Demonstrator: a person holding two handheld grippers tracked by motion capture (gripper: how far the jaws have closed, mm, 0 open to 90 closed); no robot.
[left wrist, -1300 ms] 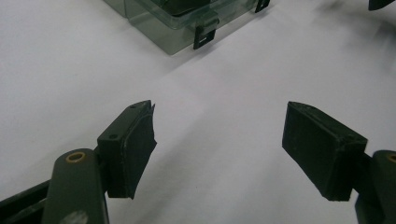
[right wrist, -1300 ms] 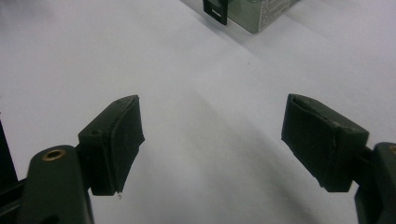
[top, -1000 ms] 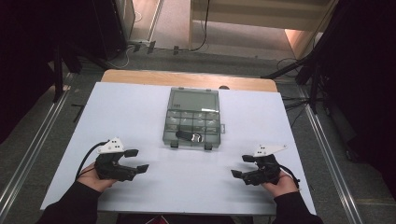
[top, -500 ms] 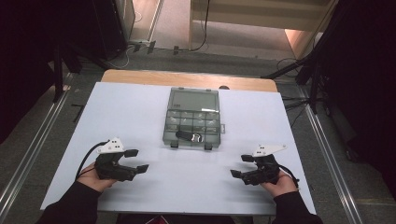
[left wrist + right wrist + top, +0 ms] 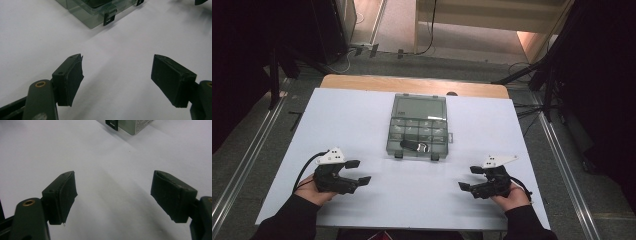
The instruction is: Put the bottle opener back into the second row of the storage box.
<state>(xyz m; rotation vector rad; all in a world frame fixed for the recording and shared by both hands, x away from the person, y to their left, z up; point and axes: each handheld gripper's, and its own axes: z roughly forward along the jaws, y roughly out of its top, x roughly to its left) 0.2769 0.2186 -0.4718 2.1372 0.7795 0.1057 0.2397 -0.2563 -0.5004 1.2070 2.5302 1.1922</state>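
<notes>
1. Both pairs of jaws stand spread wide with nothing between them; I see only bare white surface in the gap of each in the two gripper views.
2. I have the left gripper [image 5: 359, 171] low over the near left part of the white table [image 5: 362, 120], held in the left hand [image 5: 314, 189], its jaws aimed toward the middle of the table.
3. I have the right gripper [image 5: 469, 178] low over the near right part, held in the right hand [image 5: 511, 196], its jaws aimed inward toward the left one. The two grippers are well apart.
4. Between them and farther back lies the clear compartment box [image 5: 418, 126], lid shut, on the table's middle. A dark piece and a pale one show through the lid in its near row.
5. From the left gripper view the box's near corner [image 5: 97, 15] and a black latch [image 5: 109, 17] sit ahead of the jaws, apart from them.
6. From the right gripper view a box corner [image 5: 136, 127] shows at the top edge, also apart from the jaws.
</notes>
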